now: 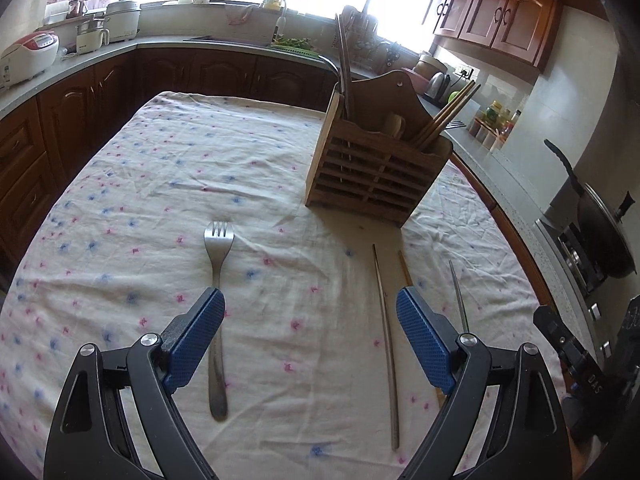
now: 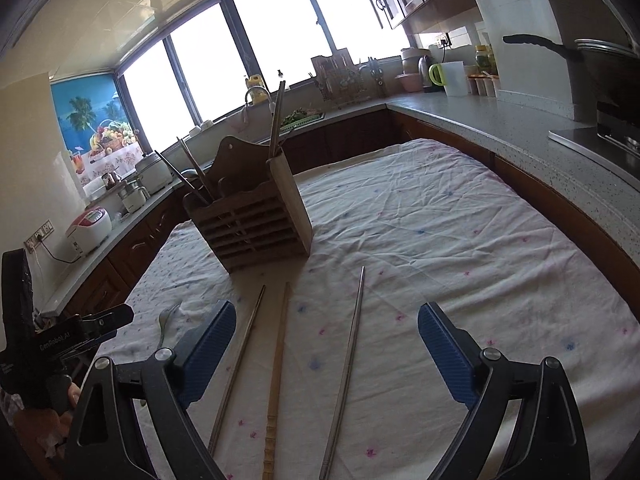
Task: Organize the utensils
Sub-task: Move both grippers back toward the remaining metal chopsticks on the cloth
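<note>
A metal fork [image 1: 218, 312] lies on the flowered tablecloth [image 1: 160, 184], tines pointing away. My left gripper [image 1: 310, 296] hovers over it, open and empty, with the fork just inside its left finger. To the right lie a metal chopstick [image 1: 386, 344], a wooden one [image 1: 404, 268] and another metal one [image 1: 460, 300]. Behind them stands a slatted wooden utensil holder [image 1: 376, 168] with chopsticks and a spoon in it. My right gripper [image 2: 326, 308] is open and empty above the wooden chopstick [image 2: 278, 372] and a metal chopstick [image 2: 346, 364]. The other metal chopstick [image 2: 240, 364] runs by its left finger.
Dark wood cabinets and a grey counter [image 2: 500, 128] wrap around the table. A rice cooker [image 1: 30, 54] sits far left. A lidded wok [image 1: 604, 224] on the stove stands close to the table's right edge. The holder [image 2: 256, 216] leans over the table's middle.
</note>
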Motion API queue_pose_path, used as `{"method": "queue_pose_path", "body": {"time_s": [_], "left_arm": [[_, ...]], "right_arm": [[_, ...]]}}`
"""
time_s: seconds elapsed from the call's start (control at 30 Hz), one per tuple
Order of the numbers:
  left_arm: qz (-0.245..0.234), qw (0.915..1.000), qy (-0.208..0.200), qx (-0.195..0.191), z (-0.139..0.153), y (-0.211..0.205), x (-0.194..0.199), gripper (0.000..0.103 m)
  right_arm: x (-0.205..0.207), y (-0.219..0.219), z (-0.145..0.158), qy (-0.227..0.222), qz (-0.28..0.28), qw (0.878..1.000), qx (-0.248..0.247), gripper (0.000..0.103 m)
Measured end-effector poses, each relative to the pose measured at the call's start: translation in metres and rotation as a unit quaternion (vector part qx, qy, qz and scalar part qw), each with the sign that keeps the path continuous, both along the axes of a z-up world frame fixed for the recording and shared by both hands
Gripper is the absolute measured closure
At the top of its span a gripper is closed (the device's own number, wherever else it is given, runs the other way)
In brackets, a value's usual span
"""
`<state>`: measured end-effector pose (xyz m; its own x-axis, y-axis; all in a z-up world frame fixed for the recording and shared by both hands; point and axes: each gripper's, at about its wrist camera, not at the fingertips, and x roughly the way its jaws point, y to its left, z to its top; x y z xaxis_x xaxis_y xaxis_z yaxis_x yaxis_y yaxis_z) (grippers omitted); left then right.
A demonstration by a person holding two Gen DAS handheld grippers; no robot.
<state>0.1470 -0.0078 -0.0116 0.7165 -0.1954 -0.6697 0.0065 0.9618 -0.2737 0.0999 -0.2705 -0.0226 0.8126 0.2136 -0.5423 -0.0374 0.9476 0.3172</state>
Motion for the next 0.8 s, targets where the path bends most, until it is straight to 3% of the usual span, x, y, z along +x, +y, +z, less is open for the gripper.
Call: {"method": "queue_pose_path", "body": {"time_s": [0.8], "left_arm": [[-0.038,0.9987,0.028,0.022,-0.022,-0.026,0.015,0.013]], "right_arm": [[0.016,0.001,-0.023,0.047,0.018,0.999,-0.003,0.010]]}}
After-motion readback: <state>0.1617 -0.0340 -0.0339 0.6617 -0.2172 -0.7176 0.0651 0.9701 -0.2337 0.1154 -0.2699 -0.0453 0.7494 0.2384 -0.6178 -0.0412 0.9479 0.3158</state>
